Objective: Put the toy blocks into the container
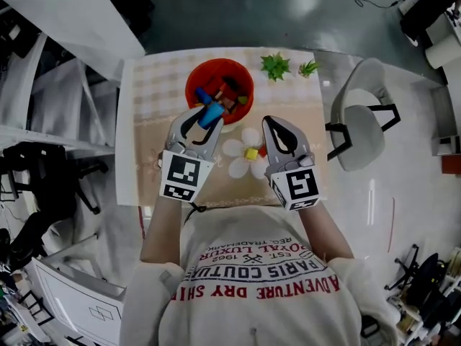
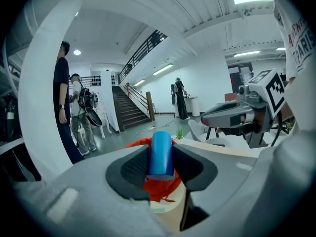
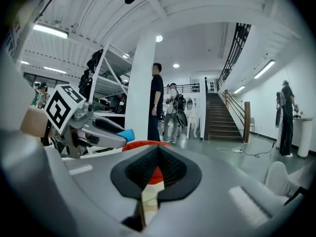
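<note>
A red bowl (image 1: 198, 85) holding several toy blocks stands at the back of the table. My left gripper (image 1: 204, 115) hovers at the bowl's near rim, shut on a blue cylinder block (image 1: 212, 113). In the left gripper view the blue block (image 2: 160, 152) stands upright between the pads, with the red bowl (image 2: 157, 187) behind and below it. My right gripper (image 1: 269, 124) is raised to the right of the bowl, shut and empty. A yellow block (image 1: 251, 153) and a small red block (image 1: 262, 151) lie on a white flower-shaped mat (image 1: 238, 166) between the grippers.
Two small green plants (image 1: 275, 66) (image 1: 308, 68) stand at the table's back right. A white chair (image 1: 359, 121) sits right of the table. White shelving (image 1: 43, 114) lines the left. People stand in the hall (image 2: 63, 107) near a staircase (image 2: 129, 113).
</note>
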Demonstrator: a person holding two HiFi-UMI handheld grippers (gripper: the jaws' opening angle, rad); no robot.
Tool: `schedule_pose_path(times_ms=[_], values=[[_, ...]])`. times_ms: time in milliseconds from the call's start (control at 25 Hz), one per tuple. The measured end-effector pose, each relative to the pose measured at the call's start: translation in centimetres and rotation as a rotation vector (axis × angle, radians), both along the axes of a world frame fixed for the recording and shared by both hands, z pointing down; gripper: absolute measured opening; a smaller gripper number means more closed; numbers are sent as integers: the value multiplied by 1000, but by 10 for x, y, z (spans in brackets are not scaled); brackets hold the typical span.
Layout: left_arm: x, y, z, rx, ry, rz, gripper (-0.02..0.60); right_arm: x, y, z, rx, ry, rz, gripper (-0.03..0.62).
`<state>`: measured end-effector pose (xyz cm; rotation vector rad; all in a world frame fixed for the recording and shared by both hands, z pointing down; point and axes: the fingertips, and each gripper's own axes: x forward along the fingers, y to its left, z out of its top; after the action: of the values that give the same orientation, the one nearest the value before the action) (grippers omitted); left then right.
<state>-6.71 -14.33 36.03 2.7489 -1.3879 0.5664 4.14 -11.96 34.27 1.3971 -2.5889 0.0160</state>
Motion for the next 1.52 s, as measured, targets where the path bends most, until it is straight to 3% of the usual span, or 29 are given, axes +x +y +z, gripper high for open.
schedule_pose_path(times_ms=[240, 600, 760, 800, 880, 1320, 1520], values=[[-1, -31, 1, -14, -10, 6, 158, -1, -10, -1, 0, 18, 2, 2], [-1, -58, 39, -120, -71, 6, 158, 6, -14, 14, -48, 26, 33, 2], [-3, -61, 43, -101, -69, -35, 160, 9, -10, 21, -84, 36, 38, 2], [-3, -60, 42, -92, -62, -44, 184, 11, -10, 22, -87, 34, 41, 2], [0, -57, 37, -82, -29, -44, 273, 15, -9, 23, -92, 30, 48, 2], [31, 2, 20, -26, 100, -52, 284, 41, 8, 29, -102, 25, 16, 2], [61, 38, 51, -82, 86, -40, 284, 54, 20, 45, -121, 16, -24, 2]])
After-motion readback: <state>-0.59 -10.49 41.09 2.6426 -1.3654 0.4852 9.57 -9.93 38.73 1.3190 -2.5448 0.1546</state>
